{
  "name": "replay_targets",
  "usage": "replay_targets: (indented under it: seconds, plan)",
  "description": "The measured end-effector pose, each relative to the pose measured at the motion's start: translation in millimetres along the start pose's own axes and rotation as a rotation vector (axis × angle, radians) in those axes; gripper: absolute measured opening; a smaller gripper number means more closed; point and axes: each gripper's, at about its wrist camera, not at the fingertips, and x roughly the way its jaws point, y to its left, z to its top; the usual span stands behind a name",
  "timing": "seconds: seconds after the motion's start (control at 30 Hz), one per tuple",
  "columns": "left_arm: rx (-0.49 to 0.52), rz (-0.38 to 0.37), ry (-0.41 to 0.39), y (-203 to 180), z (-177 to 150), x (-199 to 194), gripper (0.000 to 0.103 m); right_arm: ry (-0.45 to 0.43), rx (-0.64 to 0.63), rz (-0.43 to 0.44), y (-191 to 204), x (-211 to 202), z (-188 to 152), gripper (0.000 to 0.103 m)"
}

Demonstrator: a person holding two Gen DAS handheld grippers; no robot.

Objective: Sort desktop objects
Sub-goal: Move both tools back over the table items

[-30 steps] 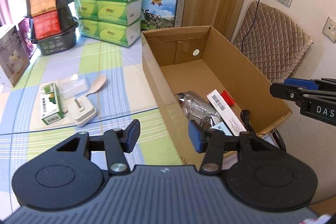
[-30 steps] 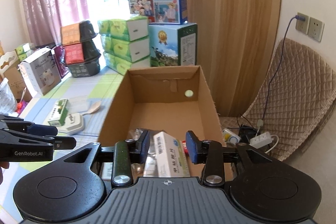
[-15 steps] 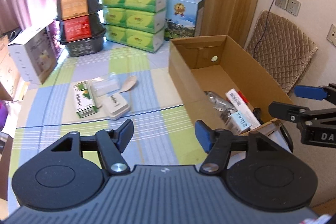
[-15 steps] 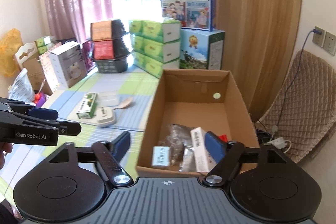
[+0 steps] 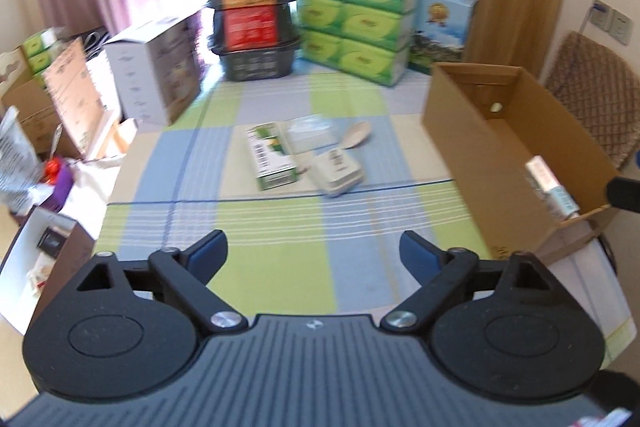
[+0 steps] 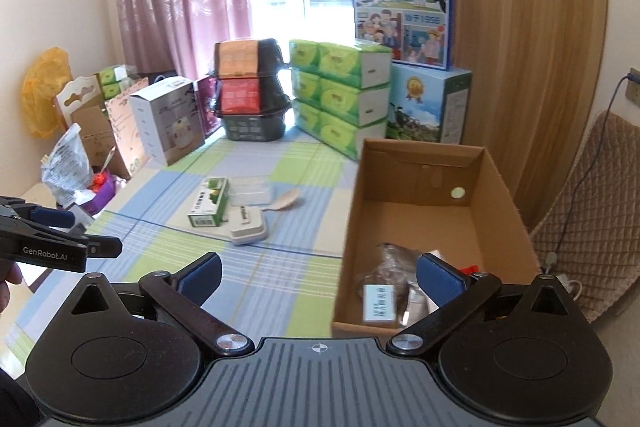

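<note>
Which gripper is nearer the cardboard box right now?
Right. The right gripper hangs open at the cardboard box's near end, one finger over it; the left gripper is open over the tablecloth, left of the box.

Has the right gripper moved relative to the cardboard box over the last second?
Yes. The right gripper has pulled back and left of the cardboard box: its open fingers no longer frame the items inside, and one blue pad overlaps the box's near corner.

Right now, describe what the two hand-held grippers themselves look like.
Both match: the left hand-held gripper and the right hand-held gripper have matte black bodies with two round discs, a ribbed grey centre plate, silver pivot screws and blue pads on black fingers. Seen from the side in the right wrist view, the left one carries white "GenRobot.AI" lettering. No cables show.
</note>
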Motion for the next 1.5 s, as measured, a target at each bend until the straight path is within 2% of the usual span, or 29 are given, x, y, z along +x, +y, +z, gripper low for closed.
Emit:
replay_targets:
  seconds: [0.17, 0.37, 0.53, 0.77, 0.93, 1.1, 1.33, 1.5]
  plan:
    - [-0.042, 0.046, -0.006, 27, -5, 4, 0.102, -0.007, -0.015, 0.035, 18, 9, 2, 0.101]
    - [-0.069, 0.074, 0.000, 49, -7, 16, 0.102, -0.006, -0.045, 0.071, 42, 29, 2, 0.101]
    - [-0.076, 0.075, 0.020, 60, -9, 35, 0.102, 0.017, -0.064, 0.104, 61, 54, 1, 0.101]
    - [-0.145, 0.073, 0.041, 80, -11, 71, 0.102, 0.072, -0.123, 0.140, 85, 107, -9, 0.101]
    - [-0.164, 0.085, 0.055, 87, -12, 102, 0.102, 0.105, -0.106, 0.133, 87, 151, -15, 0.101]
    - [-0.175, 0.094, 0.060, 92, -10, 133, 0.102, 0.094, -0.131, 0.117, 89, 186, -22, 0.101]
    - [-0.202, 0.116, 0.060, 101, -14, 171, 0.101, 0.093, -0.100, 0.101, 81, 227, -25, 0.101]
    - [-0.150, 0.124, 0.048, 100, -15, 186, 0.101, 0.076, -0.071, 0.097, 76, 249, -22, 0.101]
